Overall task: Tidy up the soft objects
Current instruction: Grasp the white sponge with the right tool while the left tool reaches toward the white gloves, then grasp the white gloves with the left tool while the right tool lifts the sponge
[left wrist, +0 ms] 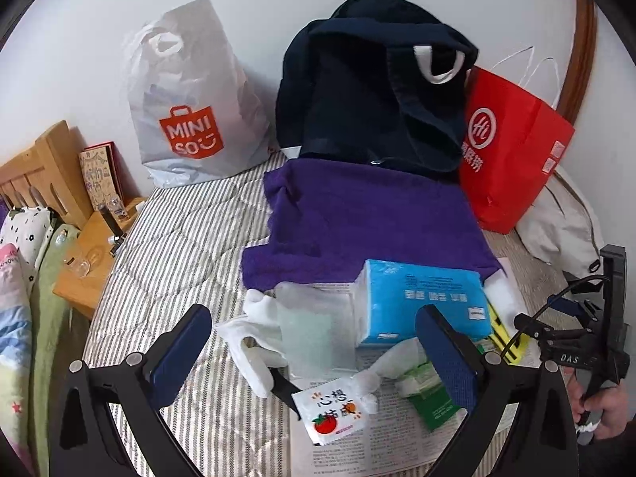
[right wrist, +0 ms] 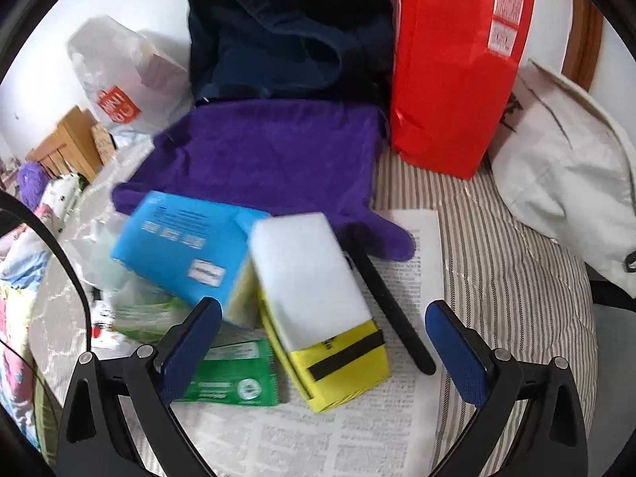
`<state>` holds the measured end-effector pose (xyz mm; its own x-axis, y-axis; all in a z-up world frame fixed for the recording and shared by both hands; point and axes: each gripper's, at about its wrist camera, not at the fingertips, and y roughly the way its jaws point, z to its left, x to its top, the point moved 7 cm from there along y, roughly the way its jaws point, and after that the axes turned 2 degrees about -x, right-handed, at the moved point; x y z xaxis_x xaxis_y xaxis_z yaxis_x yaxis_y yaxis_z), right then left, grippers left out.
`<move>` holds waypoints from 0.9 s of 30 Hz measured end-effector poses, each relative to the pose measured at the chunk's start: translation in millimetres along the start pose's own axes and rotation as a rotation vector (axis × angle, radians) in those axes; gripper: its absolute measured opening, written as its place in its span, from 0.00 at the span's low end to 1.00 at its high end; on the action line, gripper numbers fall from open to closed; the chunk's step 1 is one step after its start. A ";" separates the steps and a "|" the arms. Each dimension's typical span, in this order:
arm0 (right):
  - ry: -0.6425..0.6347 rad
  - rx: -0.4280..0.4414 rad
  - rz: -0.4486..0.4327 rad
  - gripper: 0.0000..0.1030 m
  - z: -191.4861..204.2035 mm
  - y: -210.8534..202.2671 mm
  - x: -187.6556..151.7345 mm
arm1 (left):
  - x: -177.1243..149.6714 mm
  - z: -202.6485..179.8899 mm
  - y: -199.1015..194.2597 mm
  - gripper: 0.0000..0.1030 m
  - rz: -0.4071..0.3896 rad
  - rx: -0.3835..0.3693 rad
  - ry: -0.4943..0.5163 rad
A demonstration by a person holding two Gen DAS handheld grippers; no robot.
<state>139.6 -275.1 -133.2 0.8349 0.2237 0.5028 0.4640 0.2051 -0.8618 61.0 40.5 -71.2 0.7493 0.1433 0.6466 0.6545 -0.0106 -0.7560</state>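
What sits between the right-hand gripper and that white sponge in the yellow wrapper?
Nothing visible. The right gripper is open, and the white sponge lies straight ahead between its fingers. The blue tissue pack leans against the sponge's left side, and a black stick lies to its right.

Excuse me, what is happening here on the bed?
A person holds a two-finger tool in each hand above a pile of soft things on a striped bed cover. Both tools, left and right, are open and hold nothing. Below them lie a blue tissue pack, a white sponge block in a yellow wrapper and a purple cloth. Nothing is picked up yet.
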 end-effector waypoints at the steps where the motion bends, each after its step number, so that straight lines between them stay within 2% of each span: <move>1: 0.002 -0.002 0.007 0.99 -3.4 7.0 0.3 | -0.6 2.7 2.4 1.00 0.003 0.003 -0.003; 8: 0.005 0.038 0.061 0.99 -14.2 42.7 2.2 | -11.5 26.4 19.0 1.00 0.051 0.034 -0.034; 9: 0.006 0.050 0.066 0.96 -14.1 46.8 2.8 | -13.1 30.4 21.0 1.00 0.059 0.040 -0.041; 11: 0.003 0.078 0.072 0.84 -11.9 52.1 4.5 | -15.8 36.7 23.7 1.00 0.067 0.050 -0.050; 12: 0.001 0.089 0.083 0.76 -11.1 54.8 4.6 | -18.1 41.4 25.6 1.00 0.074 0.054 -0.057; 14: -0.006 0.089 0.080 0.71 -9.8 54.9 6.6 | -23.6 47.3 28.7 1.00 0.091 0.051 -0.071; 16: -0.023 0.094 0.073 0.53 -7.7 52.4 7.8 | -27.3 53.4 31.9 1.00 0.095 0.056 -0.079; 23: -0.027 0.071 0.073 0.53 -8.8 44.6 8.1 | -45.0 65.5 54.0 1.00 0.135 0.068 -0.078; 27: -0.015 0.063 0.057 0.52 -10.8 32.8 11.0 | -49.1 68.2 73.8 1.00 0.147 0.048 -0.071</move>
<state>167.2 -276.2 -156.7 0.8545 0.2509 0.4549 0.3963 0.2513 -0.8831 65.7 100.1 -165.6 0.8264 0.2132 0.5212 0.5315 0.0106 -0.8470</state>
